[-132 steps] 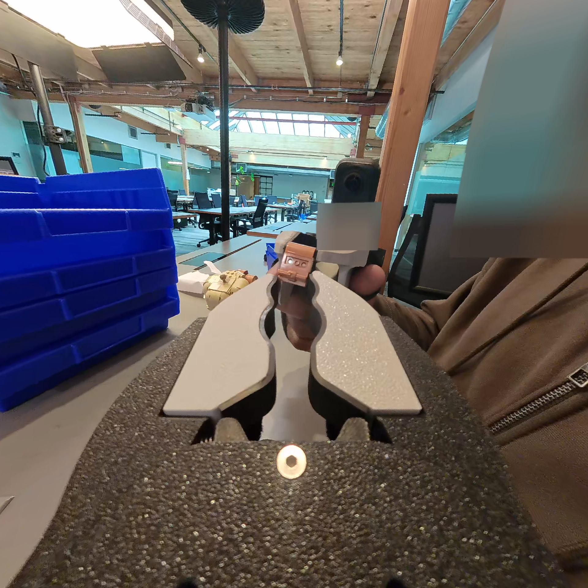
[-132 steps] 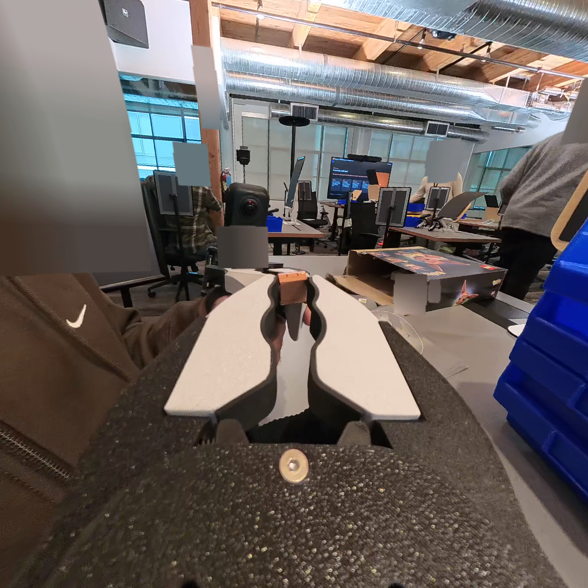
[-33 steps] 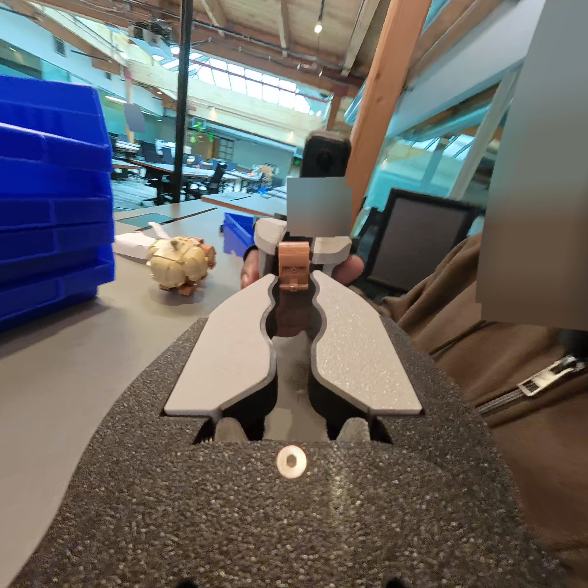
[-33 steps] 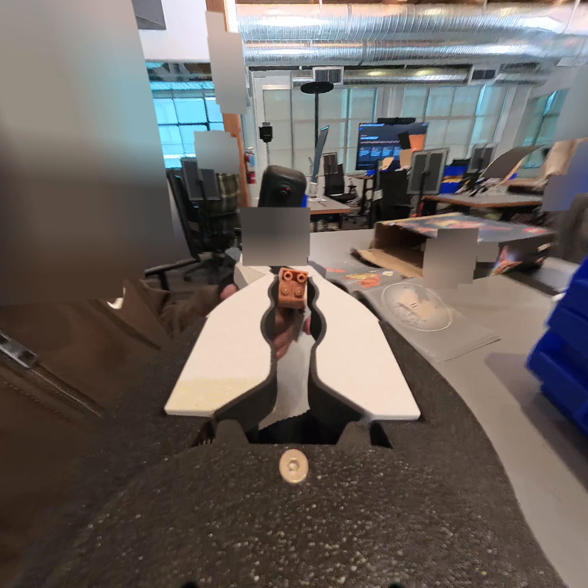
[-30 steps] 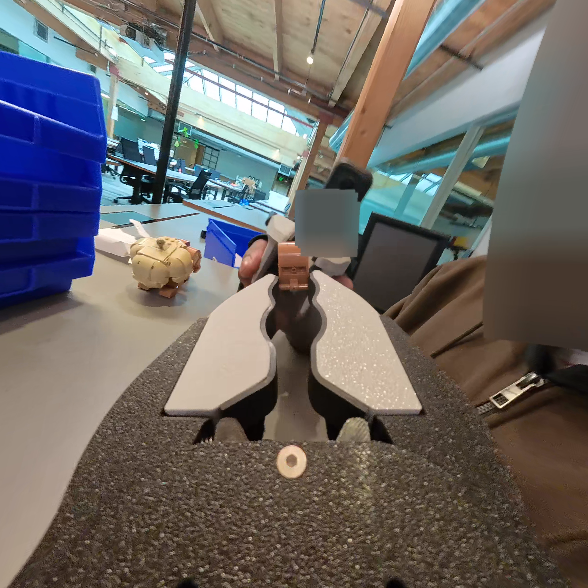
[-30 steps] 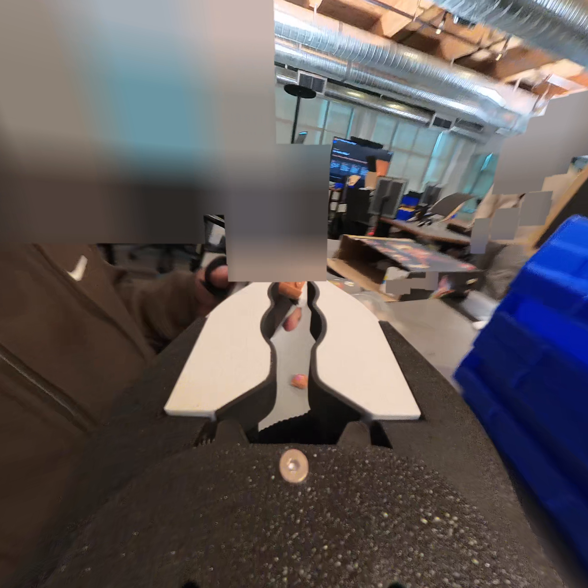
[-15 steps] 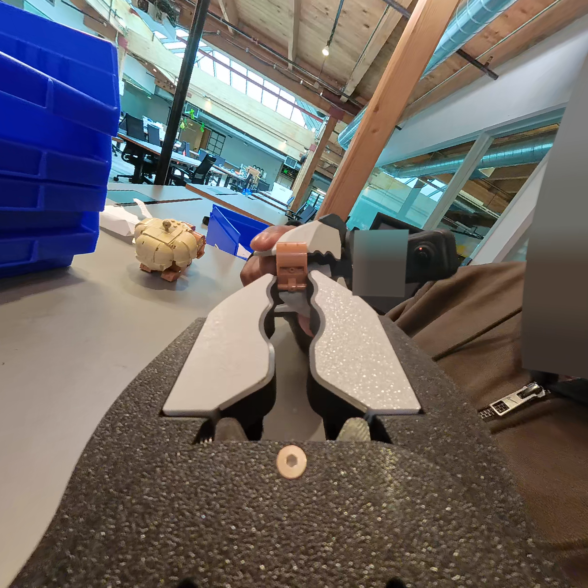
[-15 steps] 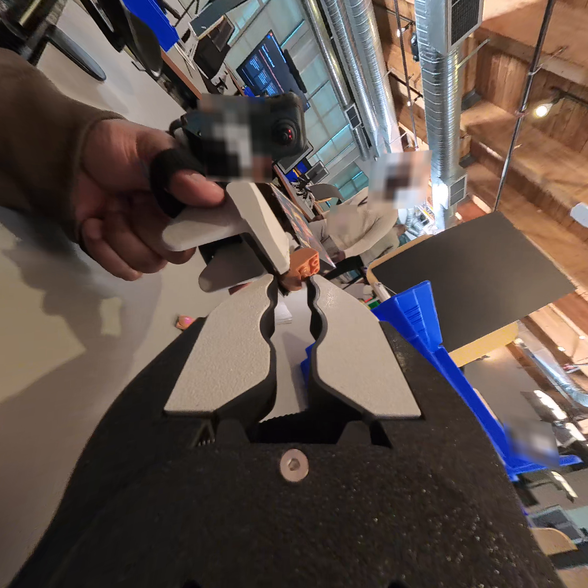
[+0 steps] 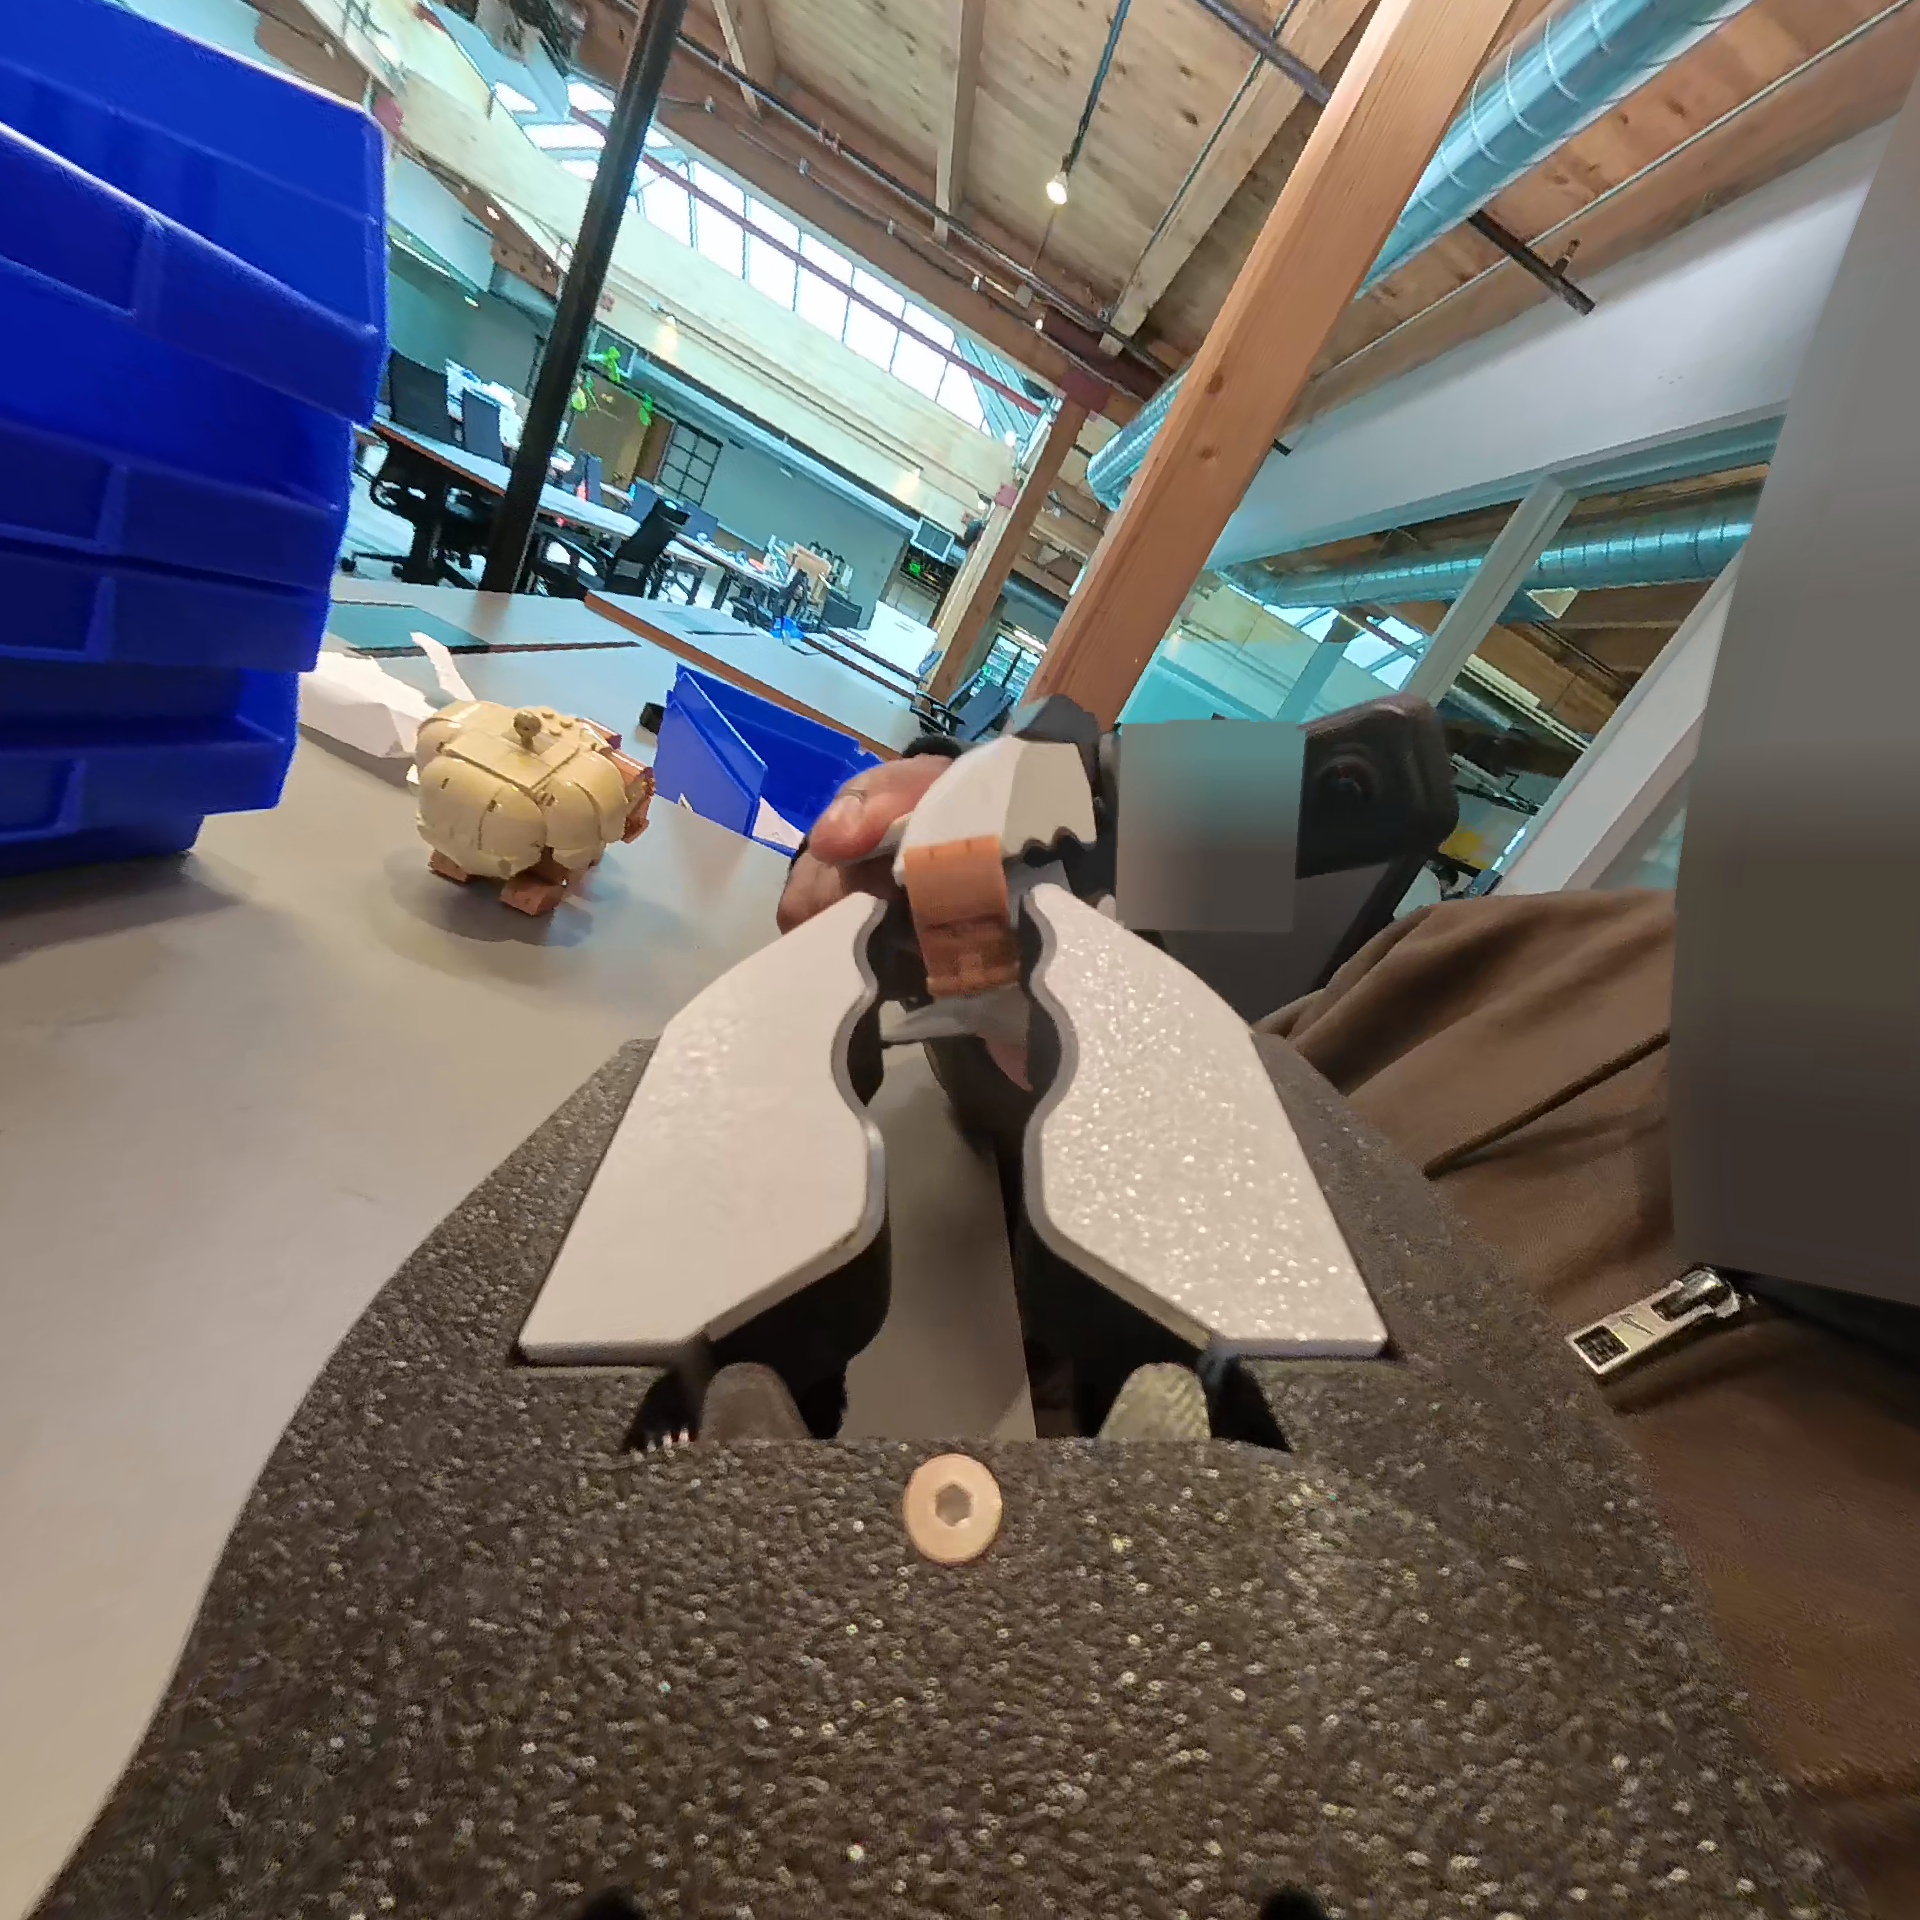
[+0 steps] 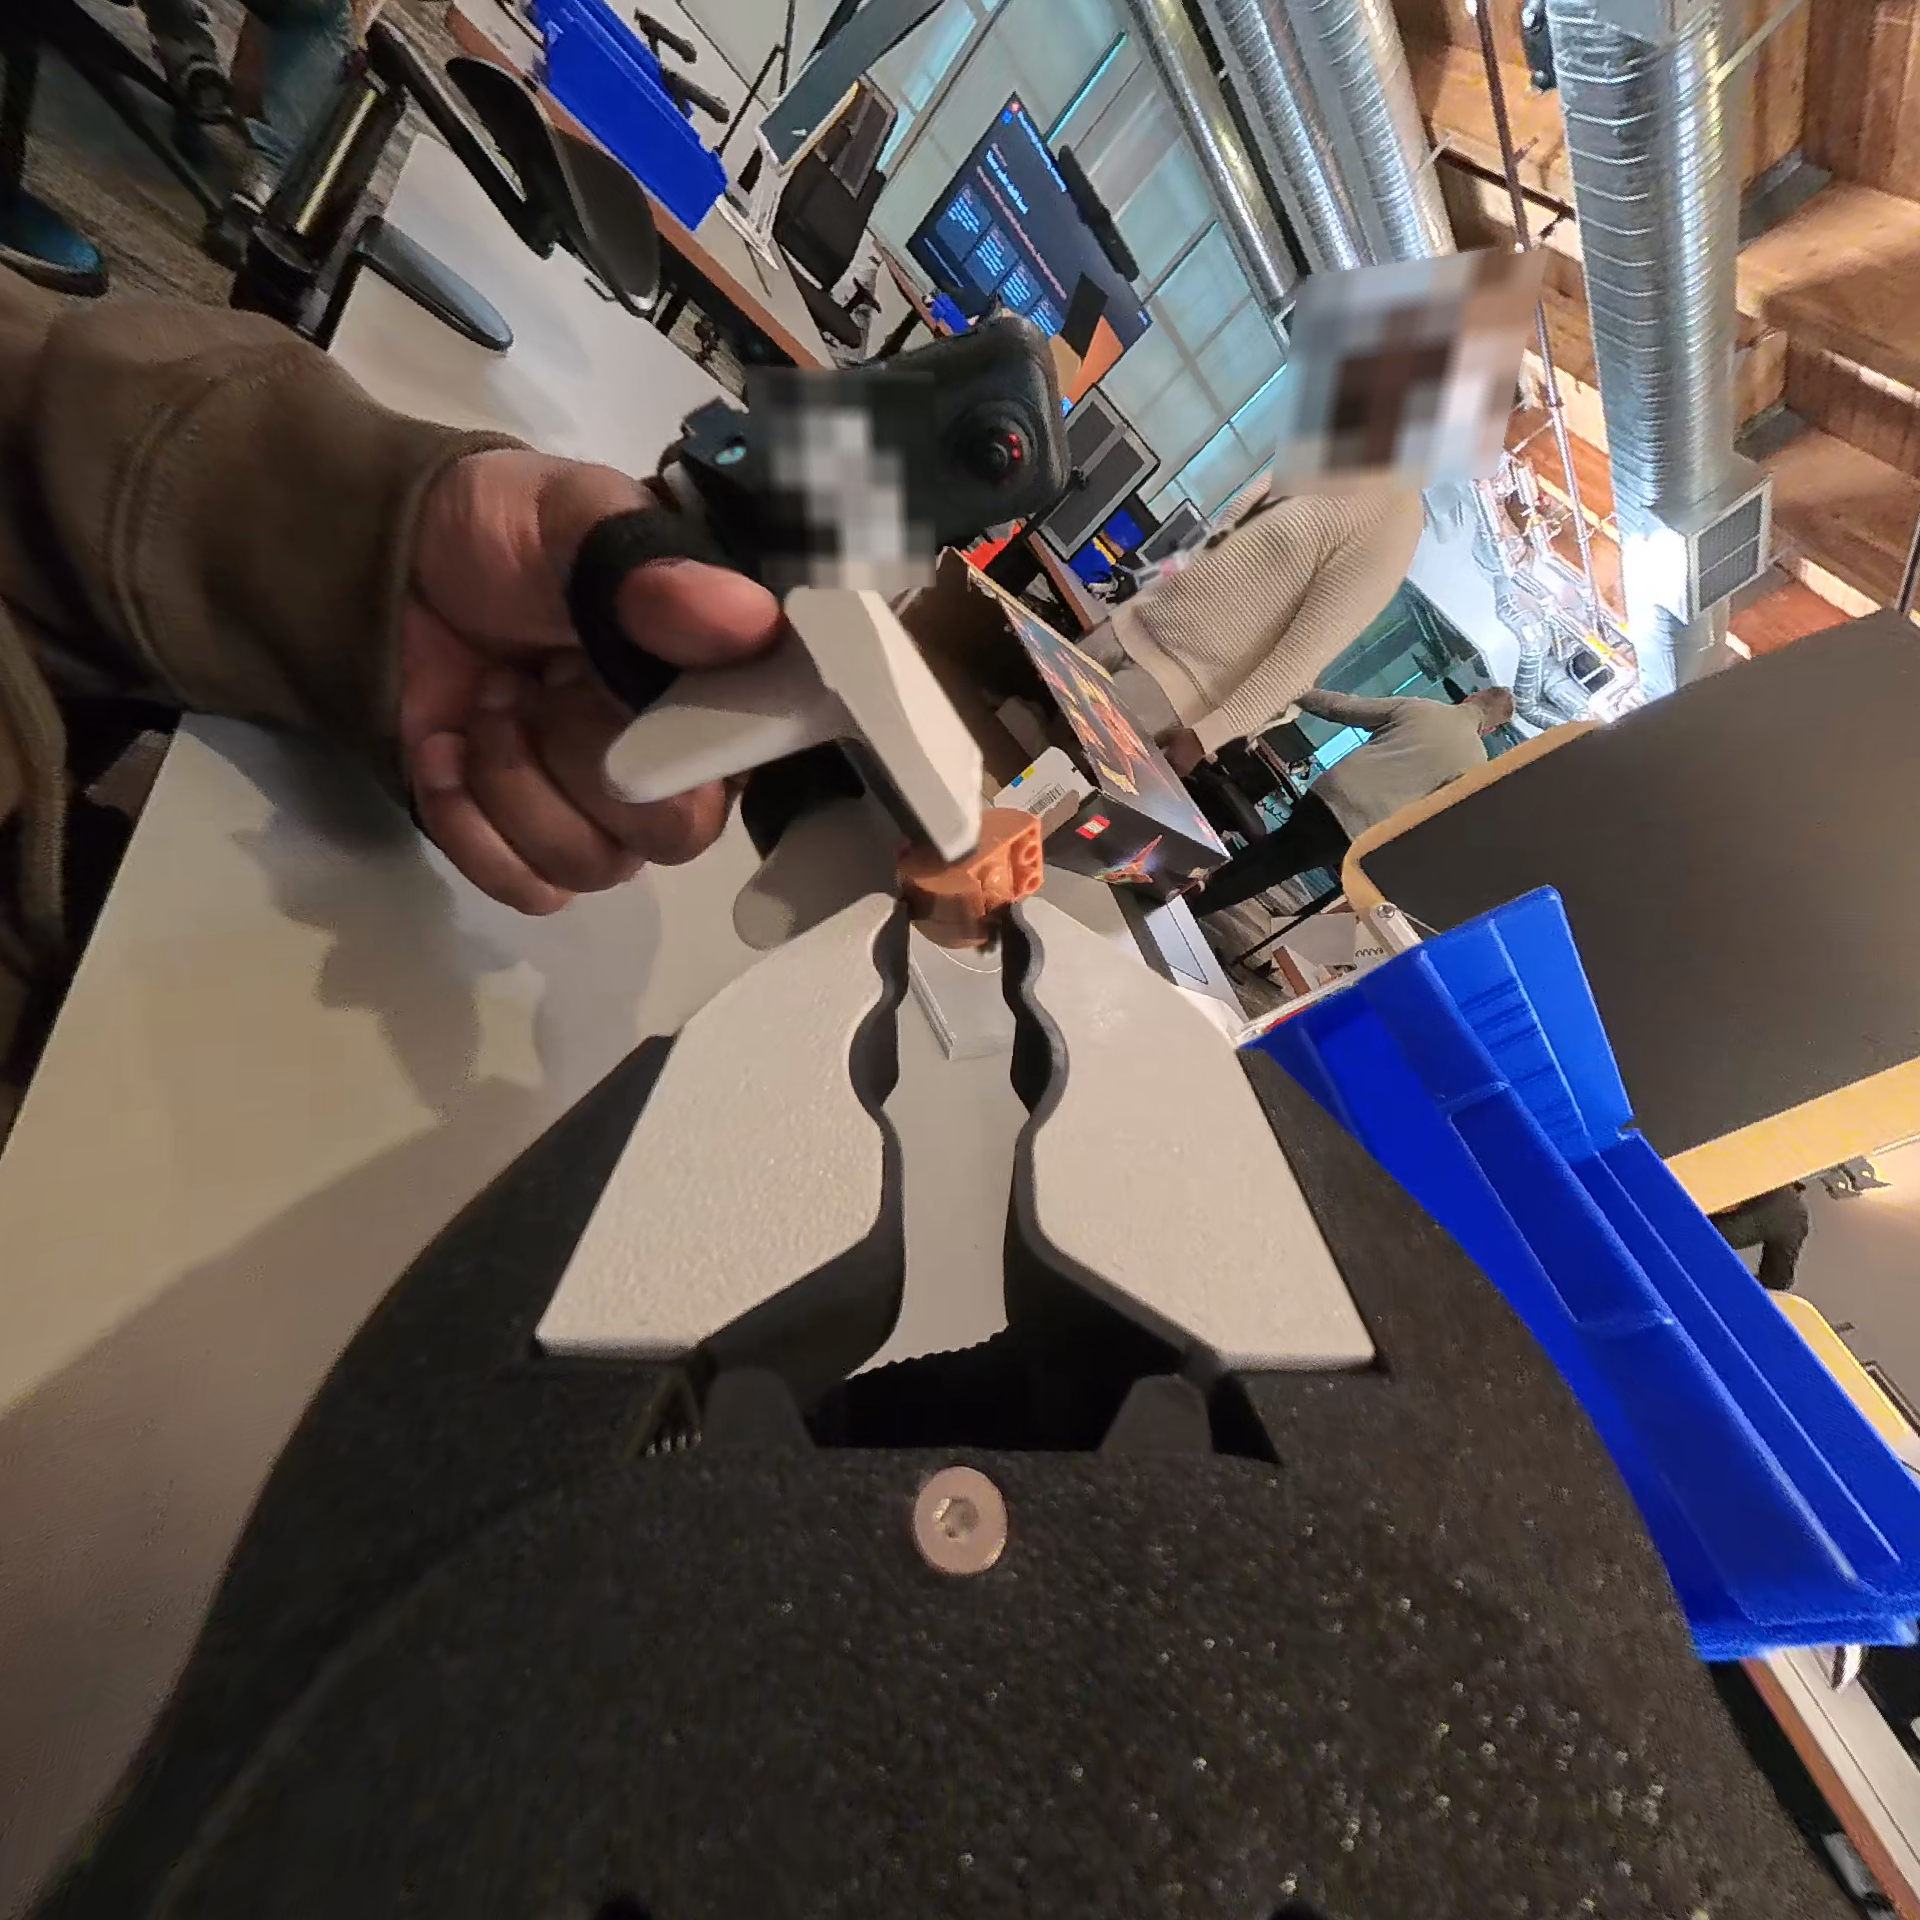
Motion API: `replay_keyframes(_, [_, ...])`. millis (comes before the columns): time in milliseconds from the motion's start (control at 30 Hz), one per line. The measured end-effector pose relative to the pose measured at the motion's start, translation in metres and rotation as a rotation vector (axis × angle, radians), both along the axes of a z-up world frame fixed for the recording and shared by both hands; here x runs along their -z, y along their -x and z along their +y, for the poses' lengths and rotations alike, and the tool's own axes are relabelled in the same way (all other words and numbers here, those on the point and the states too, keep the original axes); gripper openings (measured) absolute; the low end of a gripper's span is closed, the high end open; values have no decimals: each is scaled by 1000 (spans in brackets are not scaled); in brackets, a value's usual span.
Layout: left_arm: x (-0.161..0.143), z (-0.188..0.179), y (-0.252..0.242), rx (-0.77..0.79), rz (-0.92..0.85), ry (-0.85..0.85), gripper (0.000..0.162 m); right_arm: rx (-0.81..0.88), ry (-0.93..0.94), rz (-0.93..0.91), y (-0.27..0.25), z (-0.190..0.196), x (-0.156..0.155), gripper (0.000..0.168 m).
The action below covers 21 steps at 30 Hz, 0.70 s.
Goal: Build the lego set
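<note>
Left wrist view: left tongs [image 9: 956, 914] pinch a brown lego piece [image 9: 961, 920]; right tongs [image 10: 951, 920] grip its other end, above the grey worktop [image 9: 260, 1039].

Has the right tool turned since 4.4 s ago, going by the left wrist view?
Yes. The right tool then stood upright before the wooden post, camera on top; now it lies rolled over, camera to the right, shut on the brown lego piece.

I can't see the lower half of the small brown lego piece [image 9: 958, 914] — my grey fingertips cover it — and the stacked blue plastic bins [image 9: 156, 499] run off the left edge.
</note>
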State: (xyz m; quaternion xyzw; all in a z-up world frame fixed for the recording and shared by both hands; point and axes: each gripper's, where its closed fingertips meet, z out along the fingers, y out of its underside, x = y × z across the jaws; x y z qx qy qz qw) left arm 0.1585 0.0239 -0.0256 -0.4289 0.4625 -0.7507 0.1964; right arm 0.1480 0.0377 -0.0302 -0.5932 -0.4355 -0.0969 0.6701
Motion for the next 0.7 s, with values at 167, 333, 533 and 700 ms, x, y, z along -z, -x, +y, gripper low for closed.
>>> replay_keyframes(167, [-5, 3, 4, -3, -39, 8, 16, -13, -6, -18, 3, -1, 1, 17])
replay_keyframes(333, [-14, 0, 11, -35, -122, -85, 16, -87, 101, 175, 5, -6, -5, 15])
replay_keyframes(533, [-19, -2, 15, -78, -177, -171, 16, -257, 327, 453, 10, -20, -15, 21])
replay_keyframes(700, [-18, -7, 16, -78, -189, -227, 16, -249, 411, 474, 14, -18, -12, 22])
